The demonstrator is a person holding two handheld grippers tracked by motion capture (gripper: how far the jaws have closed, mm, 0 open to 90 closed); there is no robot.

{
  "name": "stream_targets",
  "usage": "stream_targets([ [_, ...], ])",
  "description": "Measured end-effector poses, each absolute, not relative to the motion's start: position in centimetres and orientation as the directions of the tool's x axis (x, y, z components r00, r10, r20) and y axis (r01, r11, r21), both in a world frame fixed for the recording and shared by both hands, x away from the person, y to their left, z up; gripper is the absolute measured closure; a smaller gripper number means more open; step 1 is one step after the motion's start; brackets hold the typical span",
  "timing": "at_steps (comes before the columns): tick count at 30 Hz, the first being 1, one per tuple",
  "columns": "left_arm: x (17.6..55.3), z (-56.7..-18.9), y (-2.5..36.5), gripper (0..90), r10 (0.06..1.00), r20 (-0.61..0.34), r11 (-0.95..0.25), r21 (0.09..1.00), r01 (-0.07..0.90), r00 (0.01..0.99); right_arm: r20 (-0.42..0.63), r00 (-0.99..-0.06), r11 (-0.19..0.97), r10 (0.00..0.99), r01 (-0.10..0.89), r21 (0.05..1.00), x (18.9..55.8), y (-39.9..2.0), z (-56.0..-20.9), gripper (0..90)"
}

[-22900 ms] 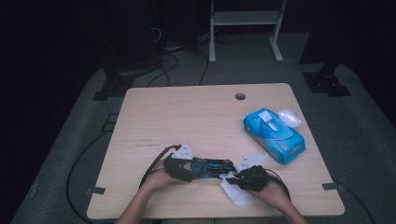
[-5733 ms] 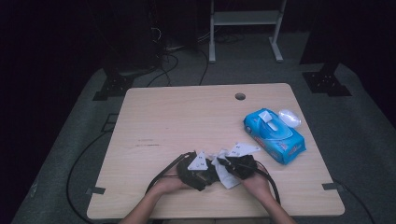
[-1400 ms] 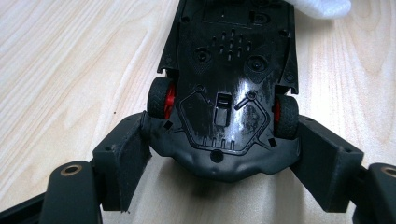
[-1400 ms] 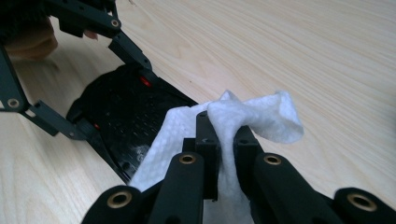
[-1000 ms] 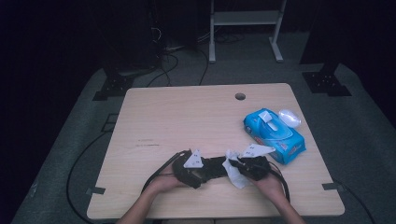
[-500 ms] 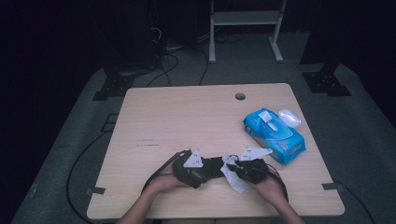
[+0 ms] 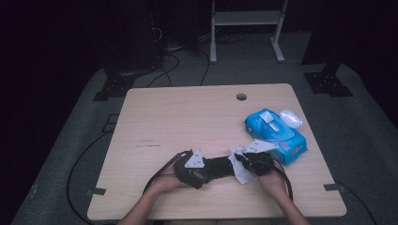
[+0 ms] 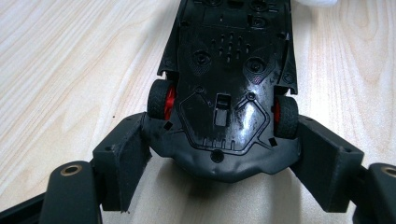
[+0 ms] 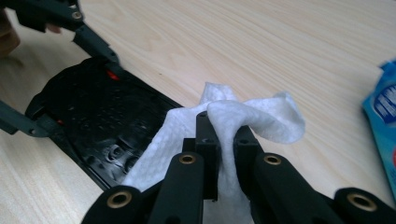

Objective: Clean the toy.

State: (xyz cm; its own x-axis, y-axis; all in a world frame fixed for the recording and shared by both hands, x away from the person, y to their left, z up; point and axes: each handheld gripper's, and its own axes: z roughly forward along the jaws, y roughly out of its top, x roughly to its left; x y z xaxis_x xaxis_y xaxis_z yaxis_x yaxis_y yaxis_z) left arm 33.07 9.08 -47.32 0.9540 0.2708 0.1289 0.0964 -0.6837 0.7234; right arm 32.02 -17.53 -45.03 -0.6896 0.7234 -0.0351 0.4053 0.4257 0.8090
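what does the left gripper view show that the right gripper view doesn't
Left gripper view: red-hubbed wheels of the black plastic toy car, which lies underside up with its end clamped by the left gripper. Right gripper view: a crumpled white wet wipe pinched in the right gripper, and a blue wipes pack. Both: the car's underside on the light wooden table.

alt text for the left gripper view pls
A black toy car lies upside down on a light wooden table, its end clamped between the two black jaws of the left gripper. Red-hubbed wheels show on either side of the underbody.
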Motion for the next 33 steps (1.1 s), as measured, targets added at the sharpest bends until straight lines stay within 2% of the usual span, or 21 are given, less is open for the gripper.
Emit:
stream_targets([
  [2, 33.1, -47.3, 9.1, 23.9, 0.270, 0.133, -0.687, 0.721, 0.093, 0.954, -0.058, -0.696, 0.447, 0.716, 0.392, 0.804, 32.0, -17.3, -44.9, 84.6],
  [6, 33.1, -47.3, 9.1, 24.0, 0.261, 0.149, -0.699, 0.711, 0.080, 0.954, -0.029, -0.678, 0.427, 0.734, 0.428, 0.797, 32.3, -18.9, -44.9, 84.6],
  [10, 33.1, -47.3, 9.2, 24.0, 0.257, 0.149, -0.703, 0.707, 0.079, 0.955, 0.008, -0.705, 0.438, 0.709, 0.449, 0.779, 31.5, -19.9, -44.7, 84.6],
  [19, 33.0, -47.2, 9.3, 24.0, 0.270, 0.149, -0.704, 0.705, 0.090, 0.951, 0.030, -0.764, 0.487, 0.644, 0.440, 0.754, 30.0, -19.1, -44.6, 84.6],
  [29, 32.9, -47.3, 8.4, 24.0, 0.266, 0.138, -0.691, 0.717, 0.089, 0.954, 0.012, -0.865, 0.570, 0.502, 0.341, 0.747, 30.9, -11.3, -44.7, 84.6],
  [33, 32.8, -47.3, 8.4, 24.0, 0.257, 0.151, -0.701, 0.709, 0.077, 0.955, 0.063, -0.888, 0.566, 0.456, 0.344, 0.749, 31.4, -9.2, -44.9, 84.6],
])
